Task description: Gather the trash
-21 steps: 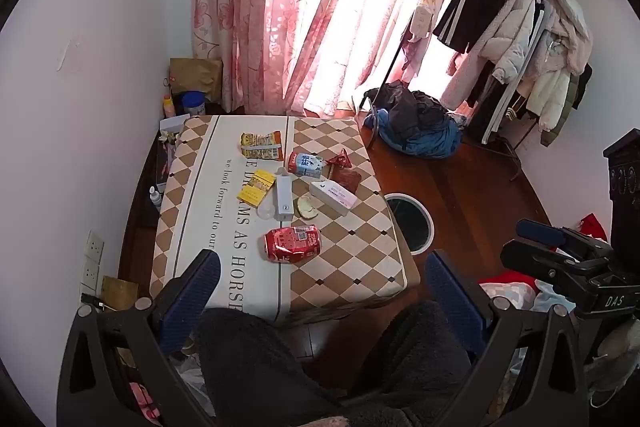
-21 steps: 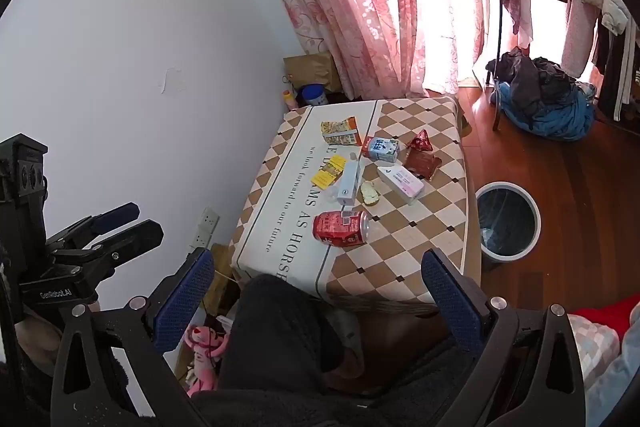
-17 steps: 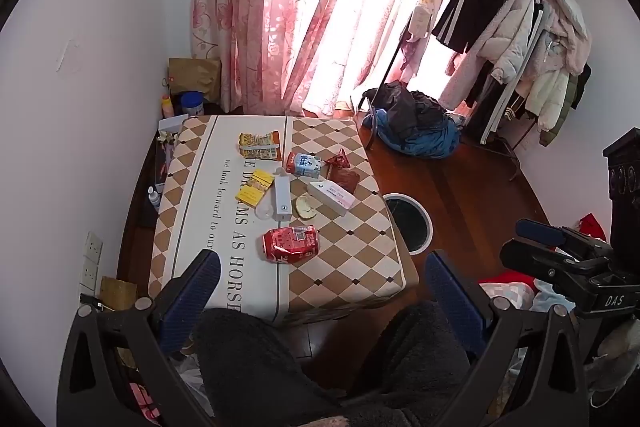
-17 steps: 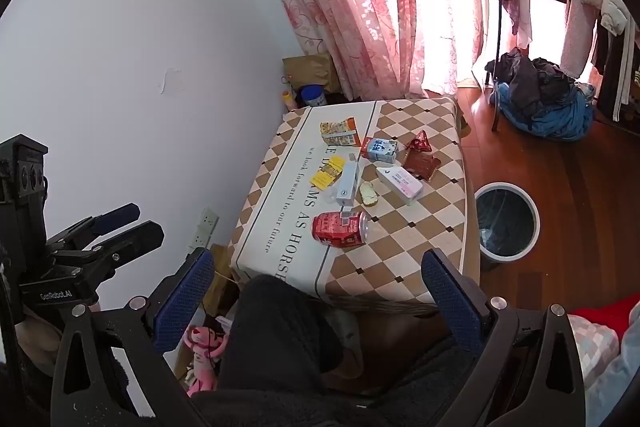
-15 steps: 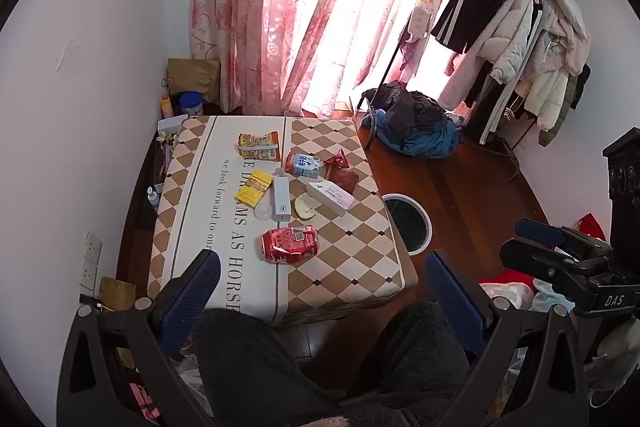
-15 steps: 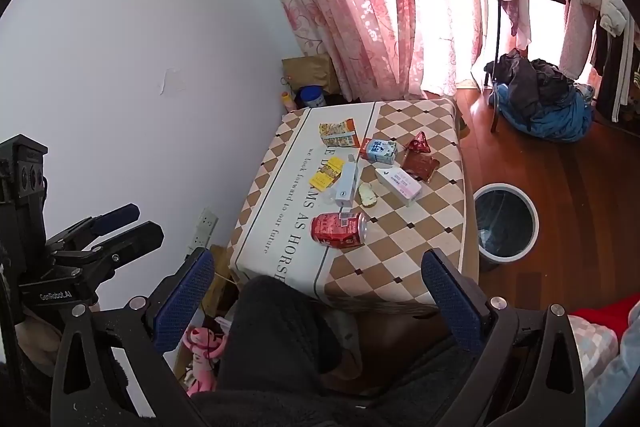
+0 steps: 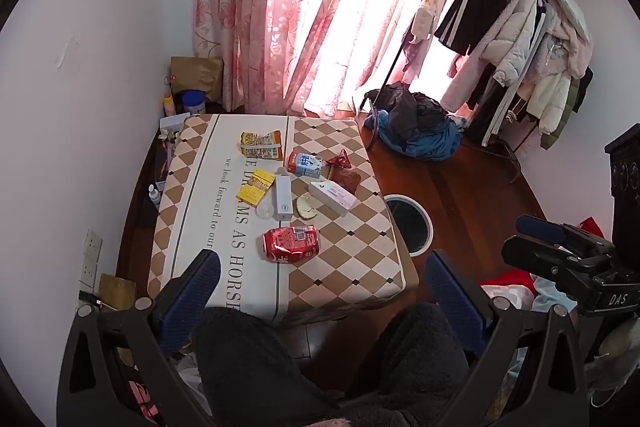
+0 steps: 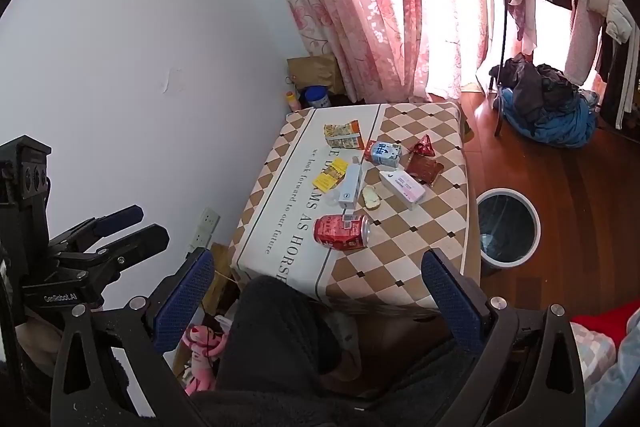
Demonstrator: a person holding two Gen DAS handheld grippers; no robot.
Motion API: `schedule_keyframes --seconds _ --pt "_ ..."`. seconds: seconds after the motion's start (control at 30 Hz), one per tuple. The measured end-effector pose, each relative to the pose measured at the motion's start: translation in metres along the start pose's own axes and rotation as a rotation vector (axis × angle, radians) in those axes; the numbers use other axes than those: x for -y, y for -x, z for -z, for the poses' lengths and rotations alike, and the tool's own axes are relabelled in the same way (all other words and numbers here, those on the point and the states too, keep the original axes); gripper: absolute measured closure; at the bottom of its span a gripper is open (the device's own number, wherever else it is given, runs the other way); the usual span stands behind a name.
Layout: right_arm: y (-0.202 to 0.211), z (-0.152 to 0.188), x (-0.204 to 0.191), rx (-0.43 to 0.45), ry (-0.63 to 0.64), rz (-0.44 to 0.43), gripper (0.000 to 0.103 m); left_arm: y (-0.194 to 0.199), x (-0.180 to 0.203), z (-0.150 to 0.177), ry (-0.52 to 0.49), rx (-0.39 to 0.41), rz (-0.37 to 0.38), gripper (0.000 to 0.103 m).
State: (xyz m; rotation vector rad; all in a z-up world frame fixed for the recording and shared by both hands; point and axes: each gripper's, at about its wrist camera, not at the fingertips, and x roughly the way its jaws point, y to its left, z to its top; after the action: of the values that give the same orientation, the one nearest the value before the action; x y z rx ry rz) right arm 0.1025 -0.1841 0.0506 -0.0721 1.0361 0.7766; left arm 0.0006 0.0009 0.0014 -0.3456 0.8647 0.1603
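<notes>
- Both grippers are held up and back from the table [image 7: 348, 267], jaws spread wide and gripping nothing: left gripper [image 7: 320, 287], right gripper [image 8: 316, 287].
- Dark fleece-clad knees [image 8: 276, 331] are seen low in both views, between the grippers and the table edge.
- The trash is scattered mid-table: a crushed red can [image 7: 291, 243] nearest, then a white box [image 7: 332, 197], a small milk carton [image 7: 306, 164], yellow packets [image 7: 255, 185], and red wrappers [image 7: 344, 175].
- A round bin [image 8: 508, 231] is parked on the wood floor just beside the table's right side; its contents can't really be made out.
</notes>
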Motion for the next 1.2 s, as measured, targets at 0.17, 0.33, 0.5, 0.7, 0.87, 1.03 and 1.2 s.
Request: schedule_keyframes --seconds 0.17,0.33,0.5,0.7,0.87,1.03,1.2 --pt "-0.0013 -0.0009 -0.001 -0.002 0.004 0.0 0.0 0.0 -0.0002 0.0 0.001 0.003 -0.001 0.0" --pt "-0.0023 -0.0008 -0.0028 0.001 0.006 -0.003 0.0 0.0003 0.0018 0.0002 -0.001 0.003 -0.001 0.0" --pt "-0.0035 -0.0017 -0.0053 -0.001 0.01 -0.002 0.0 0.0003 0.0023 0.0006 0.0 0.003 0.0 0.0" --pt "-0.0025 -0.0008 -0.0036 0.0 0.008 -0.004 0.0 -0.0007 0.0042 0.001 -0.002 0.001 0.004 0.0" --pt "-0.003 -0.0005 -0.0034 -0.001 0.008 -0.002 0.0 -0.0013 0.0065 0.0009 -0.009 0.001 0.009 0.0" --pt "-0.0009 0.0009 -0.0011 0.0 0.01 -0.001 0.0 -0.0016 0.007 0.0005 -0.013 0.0 0.016 0.0" --pt "0.0028 0.0023 0.003 0.001 0.009 0.004 0.0 -0.0015 0.0078 0.0005 -0.016 0.0 0.016 0.0"
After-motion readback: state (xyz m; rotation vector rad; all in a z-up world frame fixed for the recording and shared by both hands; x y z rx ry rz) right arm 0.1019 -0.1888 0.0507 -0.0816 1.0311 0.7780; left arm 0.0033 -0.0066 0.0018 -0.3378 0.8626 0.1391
